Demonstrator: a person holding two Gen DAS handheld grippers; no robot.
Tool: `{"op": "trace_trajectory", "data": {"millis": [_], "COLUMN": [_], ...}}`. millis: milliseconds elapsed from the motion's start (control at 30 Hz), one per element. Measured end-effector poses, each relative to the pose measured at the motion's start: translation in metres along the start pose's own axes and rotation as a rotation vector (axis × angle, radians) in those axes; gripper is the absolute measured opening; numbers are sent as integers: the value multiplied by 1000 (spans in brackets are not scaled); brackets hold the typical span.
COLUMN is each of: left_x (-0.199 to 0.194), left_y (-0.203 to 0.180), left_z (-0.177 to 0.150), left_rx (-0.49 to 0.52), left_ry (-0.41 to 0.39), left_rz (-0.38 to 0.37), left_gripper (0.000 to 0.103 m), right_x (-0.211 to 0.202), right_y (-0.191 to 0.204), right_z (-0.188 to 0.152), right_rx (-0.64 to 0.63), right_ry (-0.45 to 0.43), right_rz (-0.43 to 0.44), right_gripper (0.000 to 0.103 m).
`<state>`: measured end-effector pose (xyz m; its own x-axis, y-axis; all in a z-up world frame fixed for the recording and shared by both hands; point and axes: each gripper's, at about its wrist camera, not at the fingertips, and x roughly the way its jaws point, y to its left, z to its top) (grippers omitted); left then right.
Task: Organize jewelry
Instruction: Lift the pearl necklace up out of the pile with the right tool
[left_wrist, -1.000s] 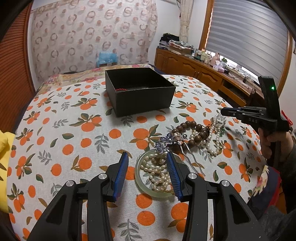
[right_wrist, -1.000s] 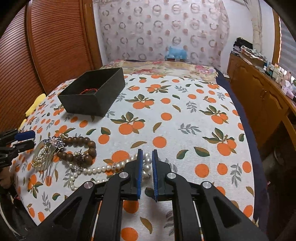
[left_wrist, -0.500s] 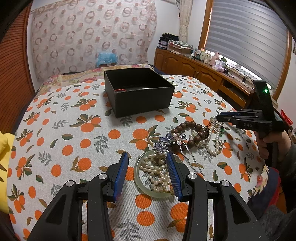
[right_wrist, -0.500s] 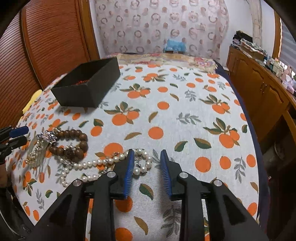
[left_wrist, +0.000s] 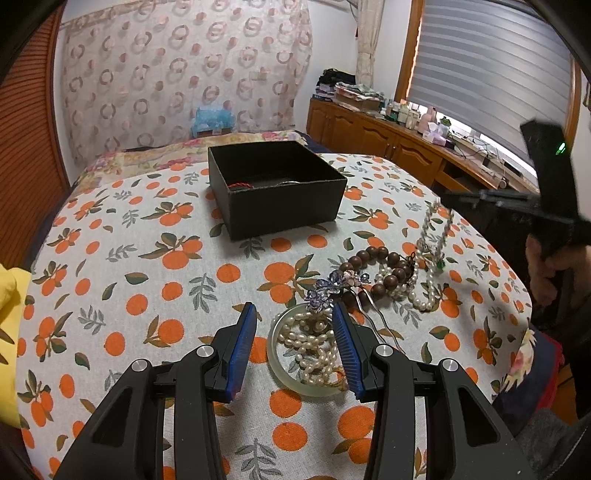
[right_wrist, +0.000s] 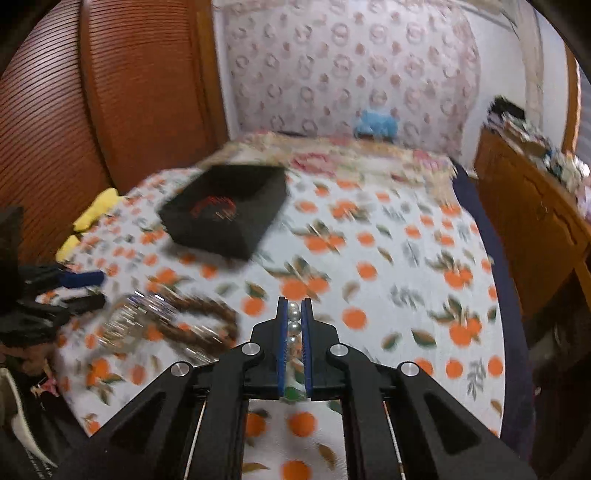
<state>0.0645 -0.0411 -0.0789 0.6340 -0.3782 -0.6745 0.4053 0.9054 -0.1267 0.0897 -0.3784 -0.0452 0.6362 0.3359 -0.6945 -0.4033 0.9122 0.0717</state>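
Looking along the left tool (left_wrist: 293, 345), spread apart over a jade bangle (left_wrist: 275, 354) heaped with pearls, most jewelry remains outside the black box (left_wrist: 275, 184). Right view: right tool (right_wrist: 294, 325) clamped on a pearl necklace (right_wrist: 294, 316), lifted, box ahead.

Cloth (left_wrist: 147, 266) on the desk: showing white ground printed with orange fruit and green leaves.
Box (left_wrist: 284, 206): showing matte black, a red cord (left_wrist: 240, 185) lying inside.
Bead bracelet (left_wrist: 384, 266): showing dark brown.
Pearl strand (left_wrist: 314, 343): showing cream white, lying in a pale green bangle (left_wrist: 275, 354).
Hairpin flower (left_wrist: 328, 286): showing purple-blue with silver.
Left hand-held gripper (left_wrist: 293, 347): showing black with blue pads.
Right hand-held gripper (right_wrist: 294, 325): showing black, blue pads pinching silvery-white pearls (right_wrist: 294, 315).
Curtain (left_wrist: 177, 81): showing pink ring pattern.
Cabinet (left_wrist: 380, 142): showing brown wood.
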Motion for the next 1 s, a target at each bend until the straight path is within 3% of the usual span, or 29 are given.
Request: {"op": "trace_trajectory", "data": {"millis": [333,600,1000], "left_x": [-13,-14,-5], "left_y": [8,10,9], "left_z": [1,1,-3], "left_rx": [-19,-24,-13], "left_ry": [-26,-29,3], "left_rz": [0,-2,5], "left_gripper": [40,40,41], "right_x": [-49,-67,-95], "right_y": [54,66,59], "right_z": [54,71,87], "right_rx": [-106,-139,-128], "right_ry": [-133,-173,-253], "right_rz": [59,81,42], "right_gripper": [8,8,8]}}
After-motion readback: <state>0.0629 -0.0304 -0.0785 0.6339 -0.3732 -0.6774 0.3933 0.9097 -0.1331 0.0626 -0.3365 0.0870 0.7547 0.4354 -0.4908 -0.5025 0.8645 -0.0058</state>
